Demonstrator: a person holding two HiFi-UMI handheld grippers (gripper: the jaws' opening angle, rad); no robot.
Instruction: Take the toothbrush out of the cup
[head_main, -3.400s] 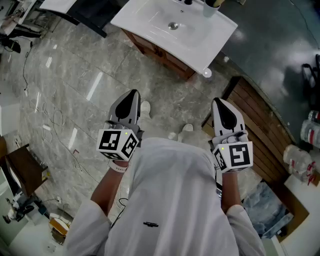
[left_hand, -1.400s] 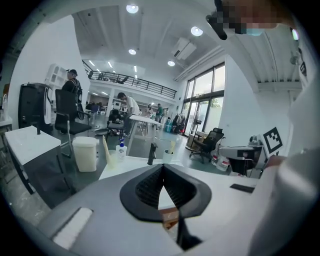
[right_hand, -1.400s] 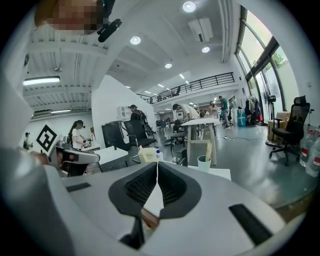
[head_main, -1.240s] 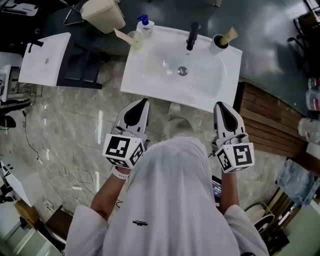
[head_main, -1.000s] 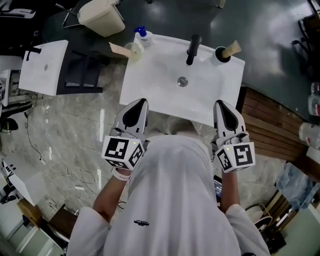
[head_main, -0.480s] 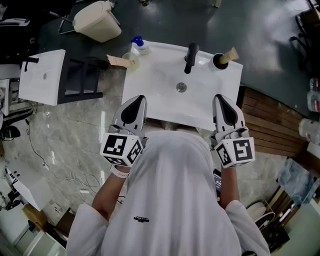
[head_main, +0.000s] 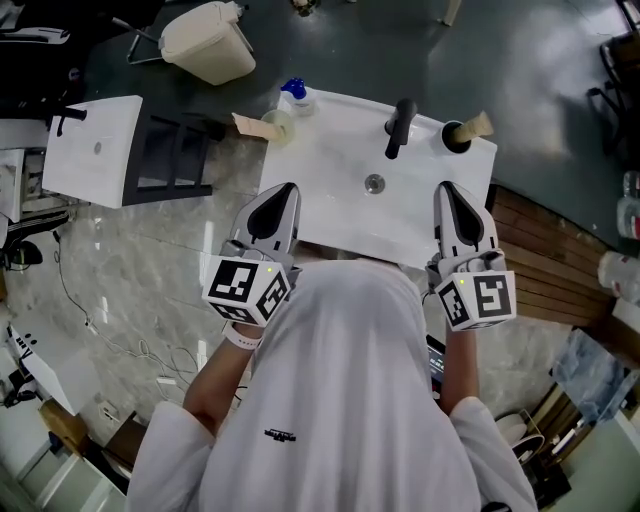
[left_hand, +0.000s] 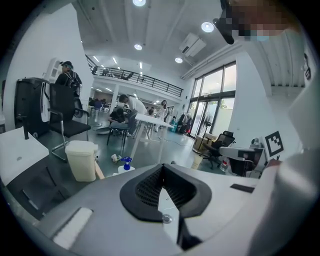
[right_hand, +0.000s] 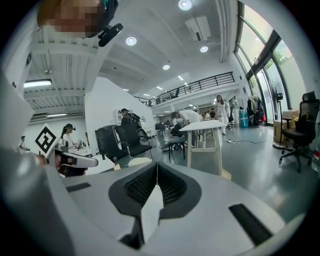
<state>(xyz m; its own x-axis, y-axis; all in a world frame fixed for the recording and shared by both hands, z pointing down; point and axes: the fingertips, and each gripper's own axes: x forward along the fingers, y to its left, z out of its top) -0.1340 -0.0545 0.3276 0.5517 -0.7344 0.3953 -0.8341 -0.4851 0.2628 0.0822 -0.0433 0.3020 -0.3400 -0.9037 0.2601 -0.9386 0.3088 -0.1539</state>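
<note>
A white washbasin (head_main: 330, 165) stands in front of me in the head view. At its back right corner is a dark cup (head_main: 456, 138) with a tan toothbrush (head_main: 479, 125) sticking out to the right. A pale cup (head_main: 276, 124) at the back left corner holds another tan stick (head_main: 247, 125). My left gripper (head_main: 285, 188) hovers over the basin's front left edge, and my right gripper (head_main: 447, 186) over its front right edge. Both are shut and empty, well short of either cup. In each gripper view the jaws (left_hand: 161, 167) (right_hand: 156, 165) meet with nothing between them.
A black faucet (head_main: 400, 125) rises at the back of the basin, with the drain (head_main: 374, 183) below it. A blue pump bottle (head_main: 295, 95) stands by the pale cup. A beige bin (head_main: 205, 40), a black rack (head_main: 175, 155) and a white panel (head_main: 95, 150) lie left; wooden decking (head_main: 540, 260) lies right.
The person has walked up to the washbasin, which was far ahead and now lies under the grippers' tips. Both grippers stay shut and level.
</note>
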